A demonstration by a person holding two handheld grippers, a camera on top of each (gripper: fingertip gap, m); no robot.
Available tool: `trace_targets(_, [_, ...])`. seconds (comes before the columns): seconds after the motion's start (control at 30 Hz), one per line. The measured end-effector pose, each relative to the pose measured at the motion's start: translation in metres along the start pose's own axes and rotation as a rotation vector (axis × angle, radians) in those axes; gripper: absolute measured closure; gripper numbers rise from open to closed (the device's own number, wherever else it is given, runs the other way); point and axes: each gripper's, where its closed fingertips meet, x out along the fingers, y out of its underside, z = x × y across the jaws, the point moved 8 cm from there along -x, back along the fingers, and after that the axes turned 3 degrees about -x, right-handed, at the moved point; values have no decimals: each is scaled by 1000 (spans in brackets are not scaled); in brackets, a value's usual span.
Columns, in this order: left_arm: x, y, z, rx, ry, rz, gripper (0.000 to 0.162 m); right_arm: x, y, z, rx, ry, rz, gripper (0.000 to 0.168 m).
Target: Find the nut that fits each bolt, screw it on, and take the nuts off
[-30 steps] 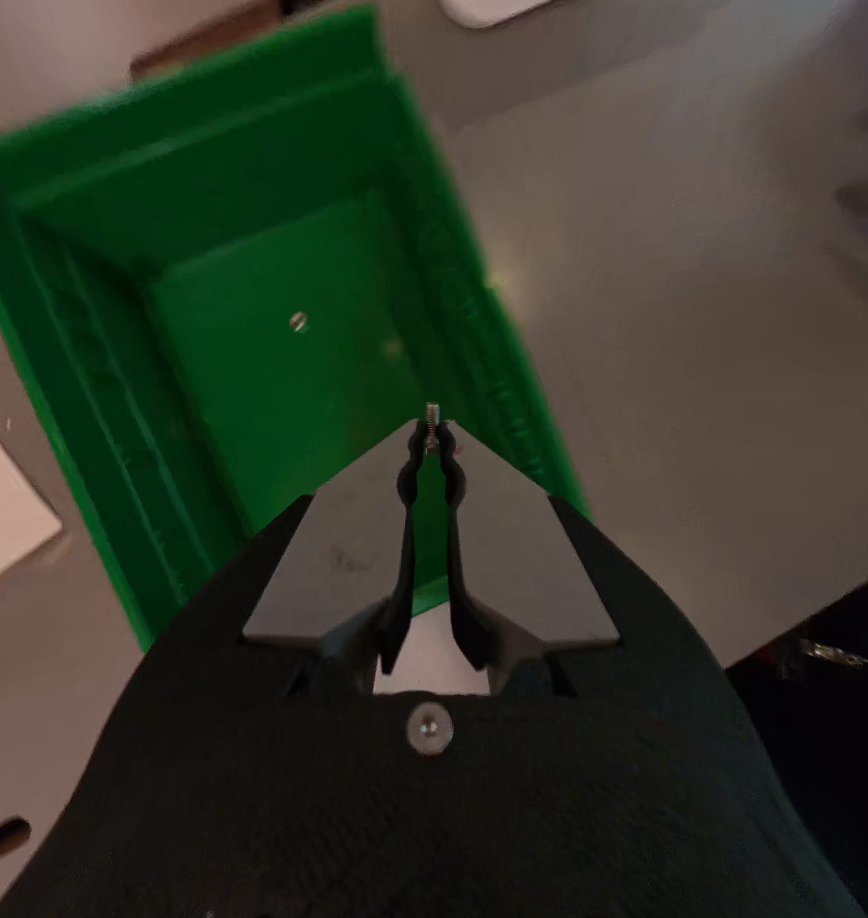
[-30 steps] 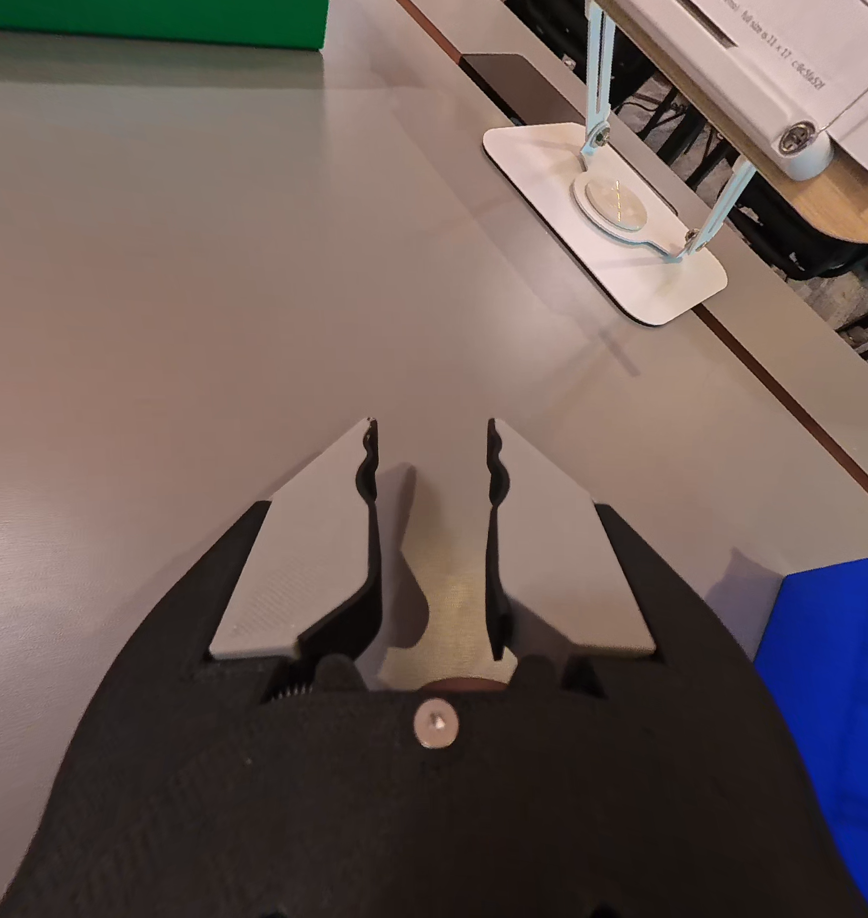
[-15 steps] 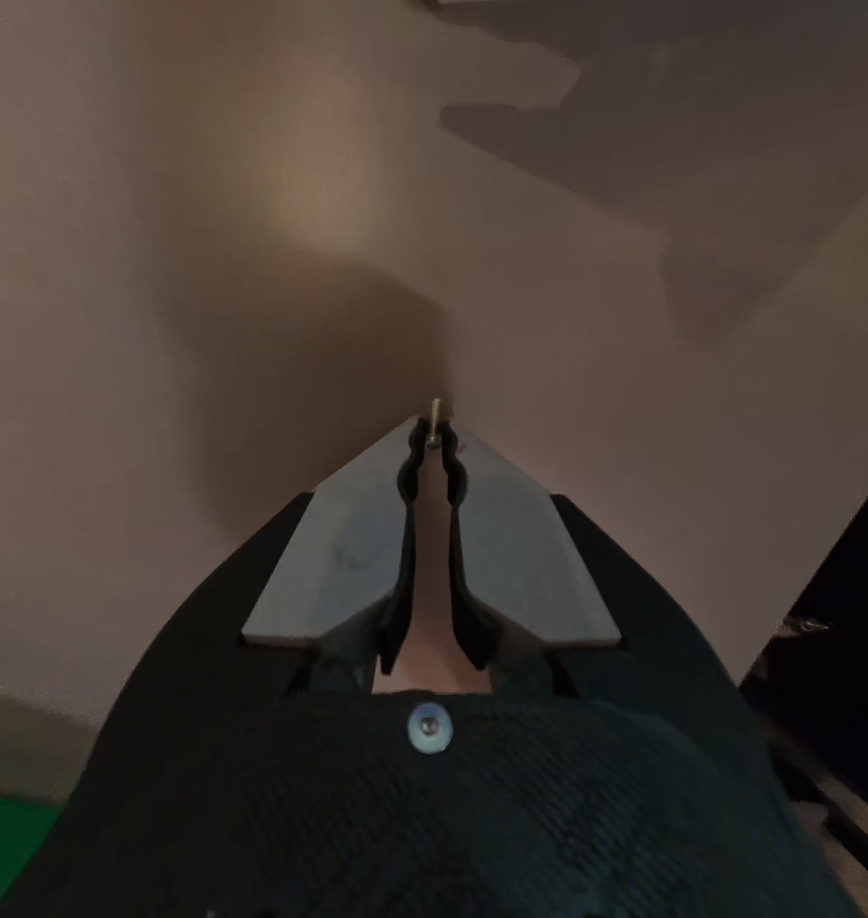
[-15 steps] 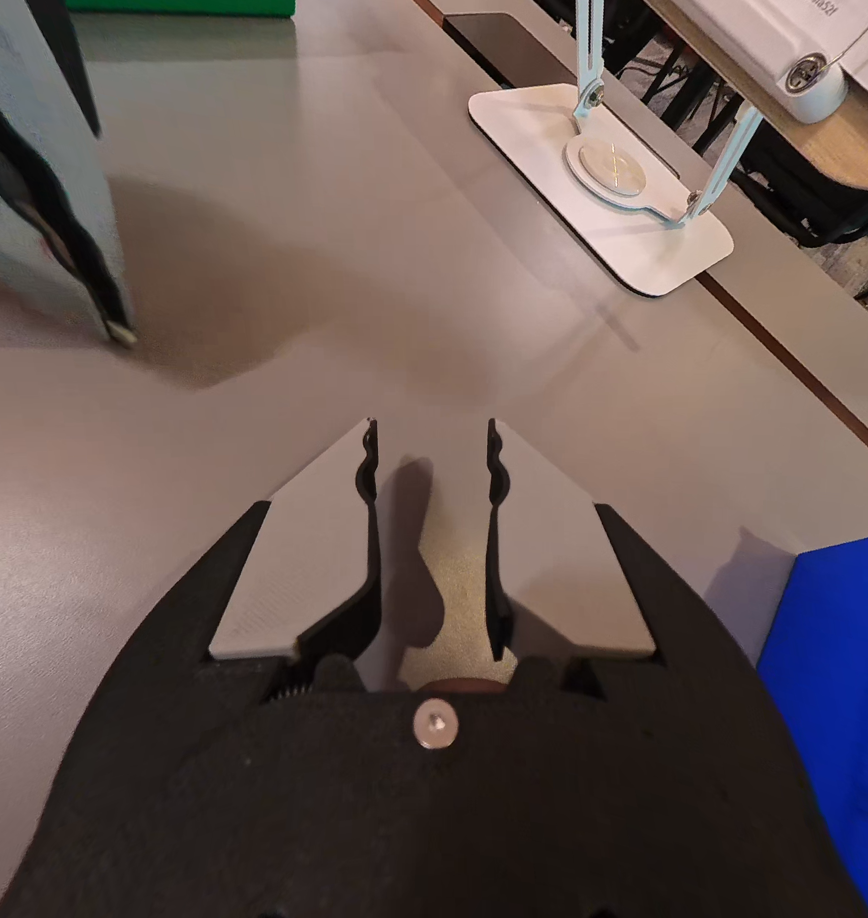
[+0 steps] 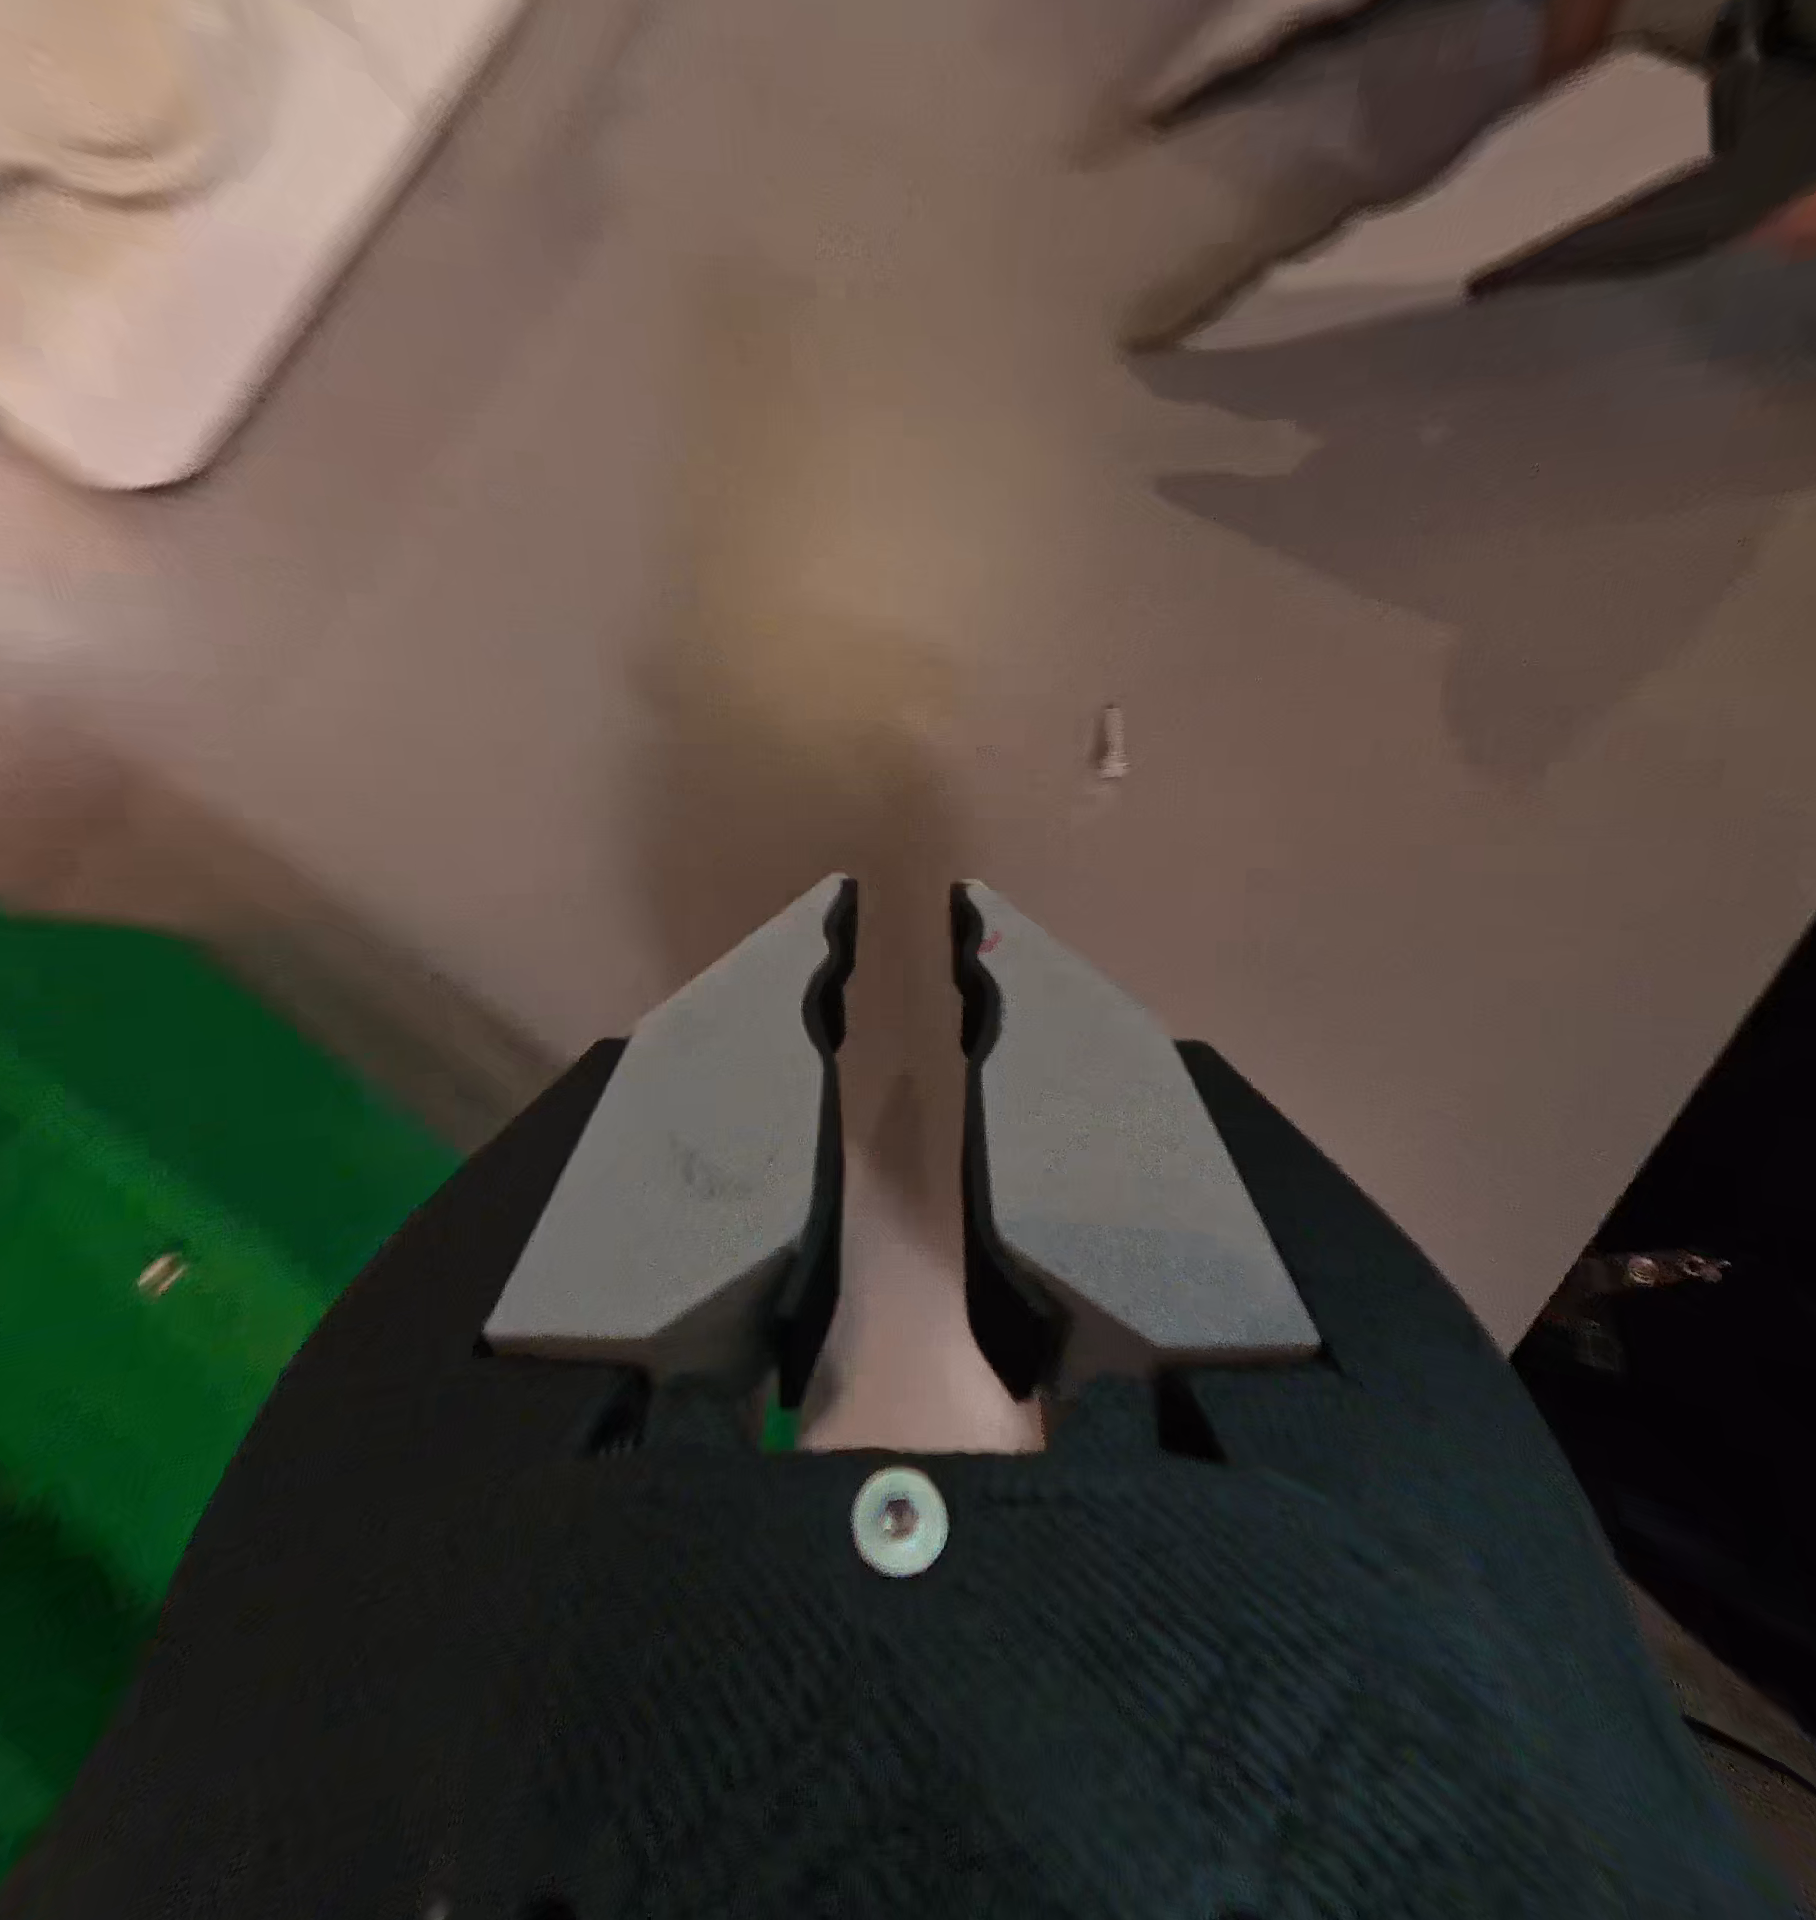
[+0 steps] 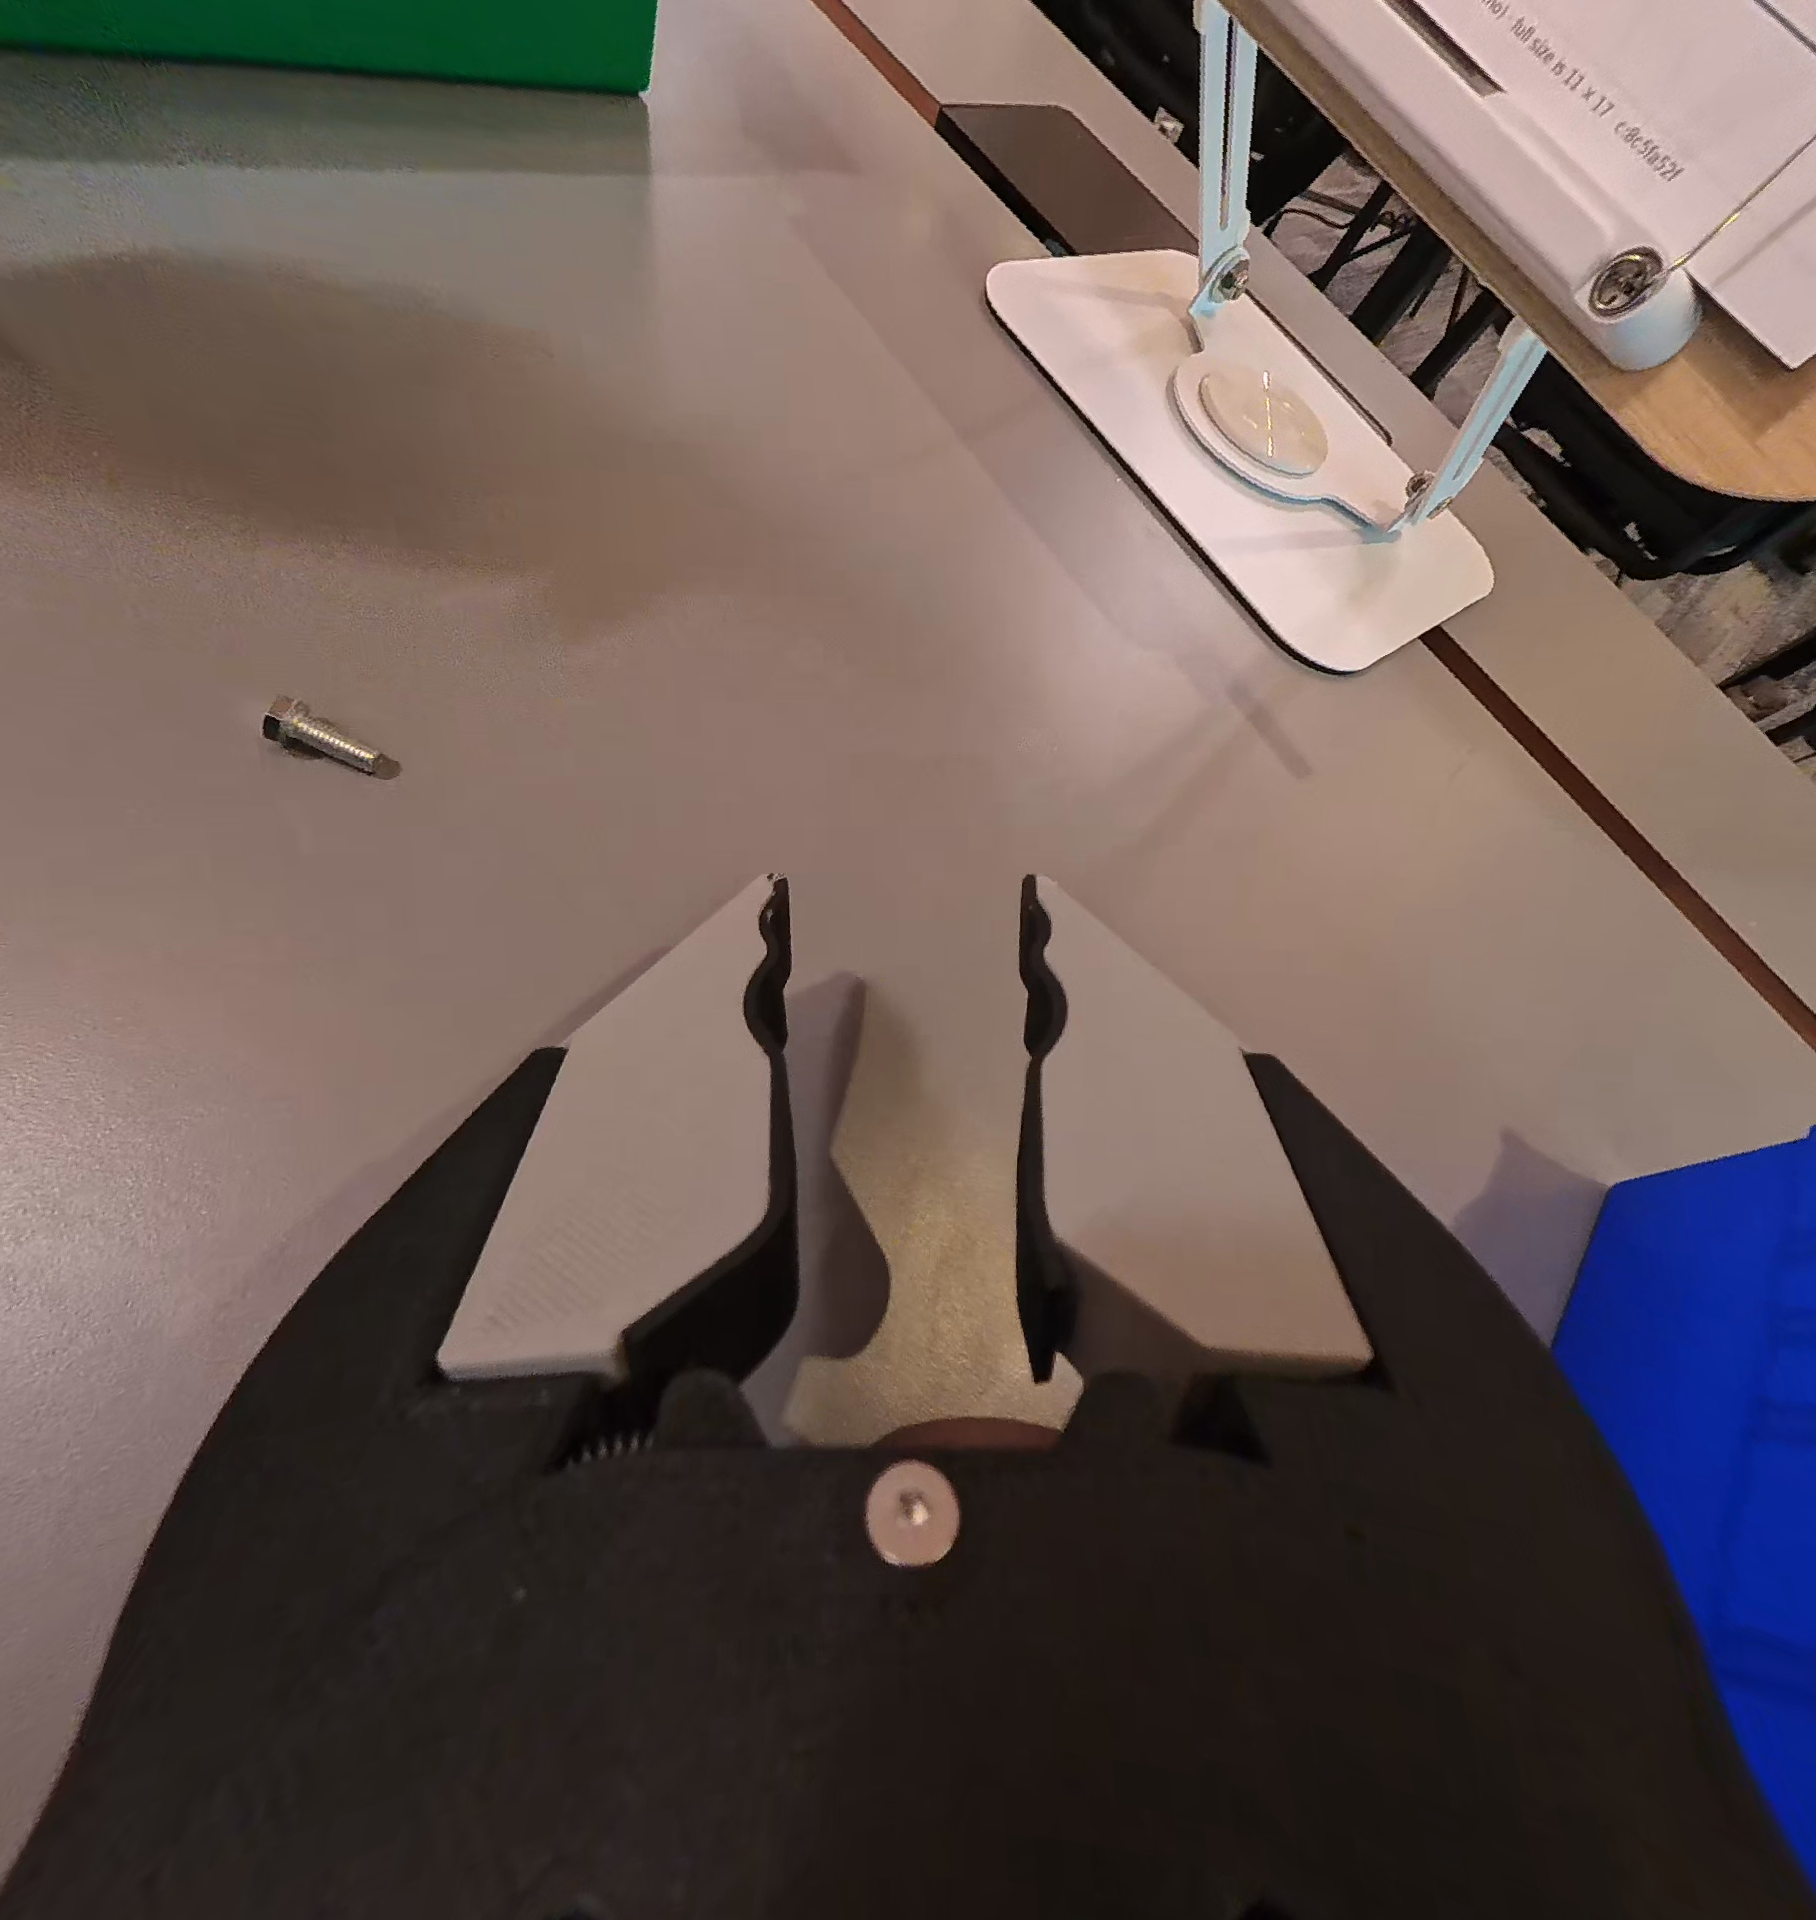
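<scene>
A small silver bolt (image 6: 327, 737) lies on its side on the grey table, left of and beyond my right gripper (image 6: 902, 899), which is open and empty above the table. The bolt also shows in the blurred left wrist view (image 5: 1111, 742), just beyond and right of my left gripper (image 5: 902, 902), which is open a little and empty. A green bin (image 5: 104, 1195) sits at the left in the left wrist view, with a small metal part (image 5: 163, 1270) in it. My right gripper shows blurred at the top right of that view (image 5: 1506, 197).
A white stand base (image 6: 1247, 447) with thin metal legs stands at the far right of the table. A blue bin (image 6: 1745, 1455) is at the right edge. The green bin's wall (image 6: 301, 42) shows at the far left. The table edge (image 6: 1610, 831) runs along the right. The gap from one gripper's tips to the other's is roughly 20 centimeters. The white stand base (image 6: 1247, 447) is about 30 centimeters from my right fingertips and 35 centimeters from my left.
My left gripper carried the bolt out of the green bin, opened and let it go on the table, then drew back. My right gripper stayed open, nearly still.
</scene>
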Motion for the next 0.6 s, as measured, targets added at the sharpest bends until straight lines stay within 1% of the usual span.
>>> trace_targets(0.07, [-37, 11, 33, -85, -54, -23, 137, 1, 0, 0, 5, 0, -1, 127])
trace_targets(0.1, [-50, 20, 54, -138, -108, -20, 134, 1, 1, 0, 7, -2, 2, 127])
trace_targets(0.17, [-66, 43, 98, -241, -225, -21, 134, 4, 3, 0, 9, -3, 12, 127])
trace_targets(0.2, [-68, 56, 120, -296, -255, -18, 135, 5, 4, 0, 12, -4, 15, 127])
trace_targets(0.27, [-61, 79, 159, -403, -275, -35, 137, 8, 7, 0, 23, -7, 26, 127])
trace_targets(0.37, [-36, 106, 201, -507, -260, -46, 140, 13, 12, -2, 55, -16, 42, 127])
trace_targets(0.5, [-1, 127, 231, -584, -209, 26, 142, 17, 17, -4, 84, -25, 64, 127])
trace_targets(0.6, [18, 131, 239, -646, -131, 47, 138, 16, 17, -6, 95, -14, 56, 127])
